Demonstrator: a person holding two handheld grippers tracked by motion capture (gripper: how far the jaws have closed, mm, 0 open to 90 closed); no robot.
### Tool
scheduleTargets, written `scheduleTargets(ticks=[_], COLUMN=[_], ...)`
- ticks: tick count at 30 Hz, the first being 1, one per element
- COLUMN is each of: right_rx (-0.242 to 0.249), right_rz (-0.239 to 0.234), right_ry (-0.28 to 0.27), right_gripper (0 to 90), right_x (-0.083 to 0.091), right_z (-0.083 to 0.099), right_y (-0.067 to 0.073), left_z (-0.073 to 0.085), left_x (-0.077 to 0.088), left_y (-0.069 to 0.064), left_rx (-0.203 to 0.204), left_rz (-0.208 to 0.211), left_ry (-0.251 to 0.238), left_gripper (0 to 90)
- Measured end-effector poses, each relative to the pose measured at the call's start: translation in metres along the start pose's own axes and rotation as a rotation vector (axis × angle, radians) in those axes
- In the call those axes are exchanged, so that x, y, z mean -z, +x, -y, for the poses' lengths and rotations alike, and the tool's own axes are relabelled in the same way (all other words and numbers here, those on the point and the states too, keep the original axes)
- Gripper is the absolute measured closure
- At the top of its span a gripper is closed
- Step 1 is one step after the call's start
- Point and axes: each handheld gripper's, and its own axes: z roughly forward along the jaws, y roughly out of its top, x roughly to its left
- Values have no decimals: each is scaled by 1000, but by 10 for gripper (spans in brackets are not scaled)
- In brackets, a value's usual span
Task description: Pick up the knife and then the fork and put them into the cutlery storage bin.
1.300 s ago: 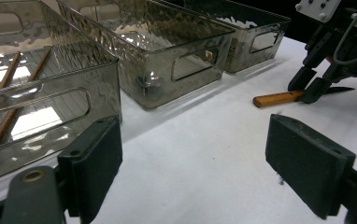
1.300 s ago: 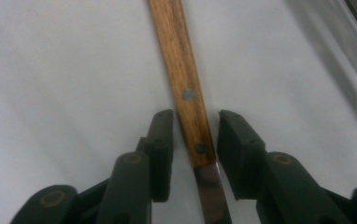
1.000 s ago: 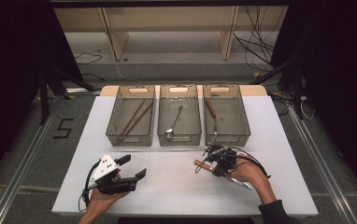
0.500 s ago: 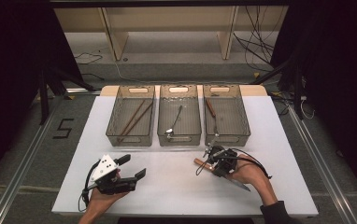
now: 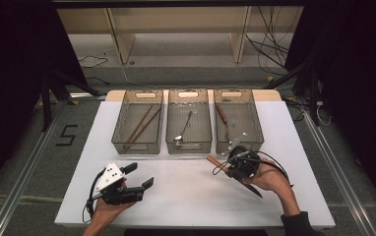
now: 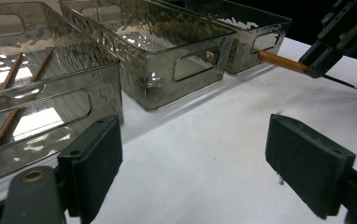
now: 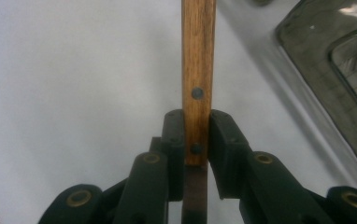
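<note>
My right gripper is shut on a knife at the joint of its wooden handle and dark blade. The handle points left toward the bins and the blade points back toward the hand. In the right gripper view the pads clamp both sides of the riveted handle. Near the table's front left, my left gripper rests with its jaws wide open and nothing between them. The left gripper view shows the held knife hanging just above the white tabletop.
Three clear bins stand in a row at the back of the white table. The left bin holds chopsticks, the middle bin a spoon, and the right bin a wooden-handled knife.
The right hand has lifted the knife a little off the table and carried it toward the bins. The left gripper has stayed where it was.
</note>
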Motion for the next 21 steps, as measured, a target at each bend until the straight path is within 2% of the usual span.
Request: scheduleTargets(ticks=[2,13,21], right_rx=[-16,-45,-67], right_rz=[-8,-17,-23], right_ry=[-35,-67,-116], right_gripper=[775,775,775], right_x=[3,9,21], right_z=[1,3,4], right_y=[-3,-8,-12], left_z=[0,0,0], left_x=[0,0,-1], left_y=[0,0,0], left_rx=[1,0,0], left_rz=[1,0,0], left_ry=[-1,1,4], left_gripper=[187,186,186])
